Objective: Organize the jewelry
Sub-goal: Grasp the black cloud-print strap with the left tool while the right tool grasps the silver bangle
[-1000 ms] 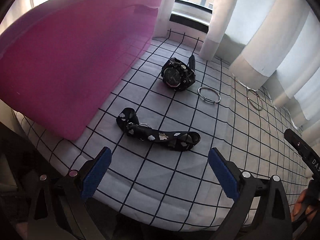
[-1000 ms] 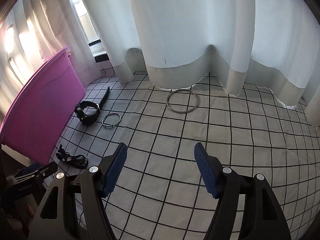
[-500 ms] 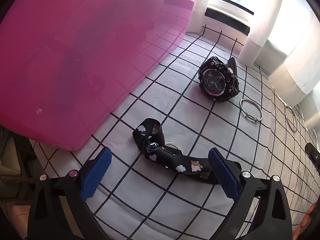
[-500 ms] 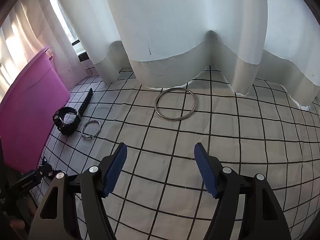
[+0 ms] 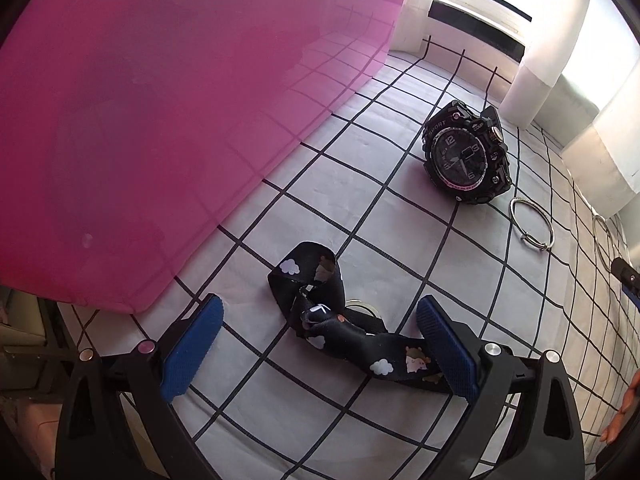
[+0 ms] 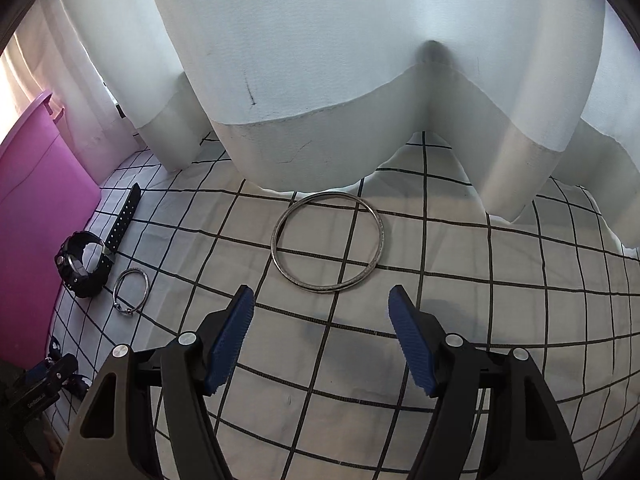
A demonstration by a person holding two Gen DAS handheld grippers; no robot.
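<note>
A black strap with cloud prints (image 5: 348,332) lies on the checked cloth between the open fingers of my left gripper (image 5: 320,344), untouched. A black sport watch (image 5: 466,158) lies beyond it, with a small silver ring bracelet (image 5: 532,226) to its right. In the right wrist view, a large silver bangle (image 6: 328,242) lies just ahead of my open, empty right gripper (image 6: 320,336). The watch (image 6: 84,262) and small bracelet (image 6: 130,290) show at the left.
A pink plastic bin (image 5: 160,100) stands on the left, close to the strap; it also shows in the right wrist view (image 6: 36,200). White curtains (image 6: 340,60) hang along the far edge of the checked cloth (image 6: 460,280). A window sill (image 5: 480,4) lies behind.
My left gripper has moved forward and down until the strap lies between its fingers. My right gripper has moved forward toward the large bangle. Both stay open.
</note>
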